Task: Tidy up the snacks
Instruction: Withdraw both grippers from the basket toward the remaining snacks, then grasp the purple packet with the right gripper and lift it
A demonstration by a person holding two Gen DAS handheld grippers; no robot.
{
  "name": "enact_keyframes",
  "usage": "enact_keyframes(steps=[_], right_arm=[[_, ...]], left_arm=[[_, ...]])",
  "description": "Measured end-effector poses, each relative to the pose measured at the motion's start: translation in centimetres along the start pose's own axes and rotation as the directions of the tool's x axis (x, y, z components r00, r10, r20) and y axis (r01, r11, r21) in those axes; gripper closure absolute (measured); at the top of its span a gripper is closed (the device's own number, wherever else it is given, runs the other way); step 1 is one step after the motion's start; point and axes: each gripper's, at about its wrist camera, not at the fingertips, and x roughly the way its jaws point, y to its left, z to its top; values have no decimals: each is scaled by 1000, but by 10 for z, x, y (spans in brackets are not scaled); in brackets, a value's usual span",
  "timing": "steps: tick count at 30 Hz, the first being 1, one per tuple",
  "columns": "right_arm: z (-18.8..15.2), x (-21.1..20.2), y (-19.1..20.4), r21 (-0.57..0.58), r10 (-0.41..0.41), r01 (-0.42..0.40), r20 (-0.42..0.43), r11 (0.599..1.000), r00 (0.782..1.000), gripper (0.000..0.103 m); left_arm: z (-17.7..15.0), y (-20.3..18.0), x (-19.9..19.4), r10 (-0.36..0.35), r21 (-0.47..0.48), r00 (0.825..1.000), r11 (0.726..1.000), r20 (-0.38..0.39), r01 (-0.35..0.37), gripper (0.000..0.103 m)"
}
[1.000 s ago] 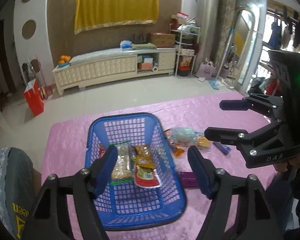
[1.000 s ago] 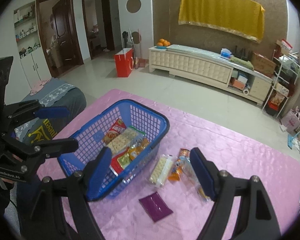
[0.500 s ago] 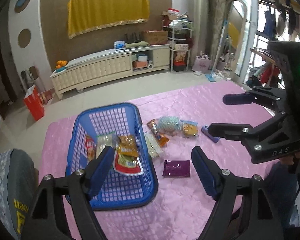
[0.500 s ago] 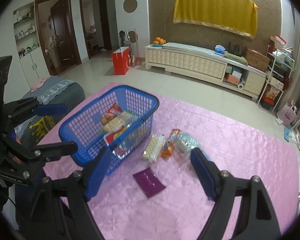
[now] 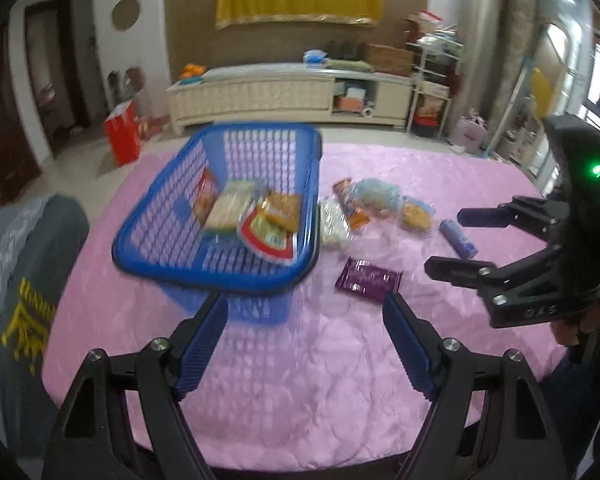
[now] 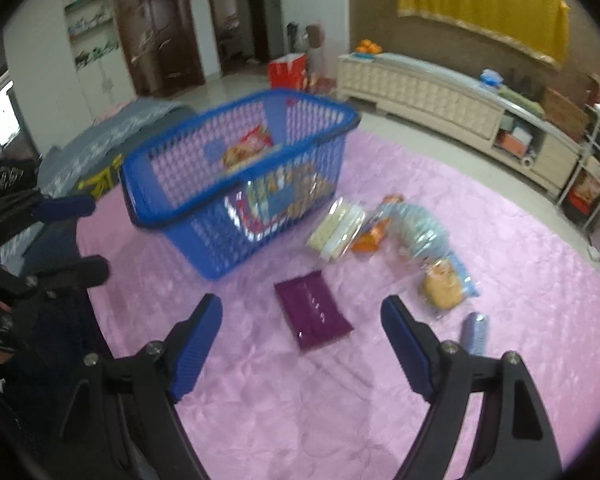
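Note:
A blue plastic basket holds several snack packs on the pink table. Loose snacks lie to its right: a purple pack, a white cracker pack, an orange pack, a clear blue bag, a yellow-filled bag and a small blue roll. My left gripper is open and empty, near the basket's front. My right gripper is open and empty, just short of the purple pack.
The pink quilted cloth covers the table. A grey garment with yellow print lies at the table's left edge. A cream cabinet and a red bag stand on the floor beyond.
Both grippers have pulled back toward the table's near edge and swung, so the basket and snacks look farther away. Both stay open and empty. The snacks have not moved.

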Motion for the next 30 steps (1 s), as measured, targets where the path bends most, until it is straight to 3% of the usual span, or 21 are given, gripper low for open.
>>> enact_keyframes(steps=[7,17,28,30], right_arm=[[-15,38,-9,-28,78,-81,-78,996,994,18],[-13,76,-14,-102,77,-90,-124,991,989,18],[-15,105,-15,-141,89,-109,-142,984,986,18],[-18,104,-10,-171,61,-83,-131,982,989,24]], left_arm=[[-27,-6,28,31,-107,997,993,-70,-38,25],[-45,0,68,17,-186,988,982,-154,-45,25],[-52,3,98,18,-164,981,985,-192,-50,25],[-53,4,100,15,-167,980,985,-197,-49,25]])
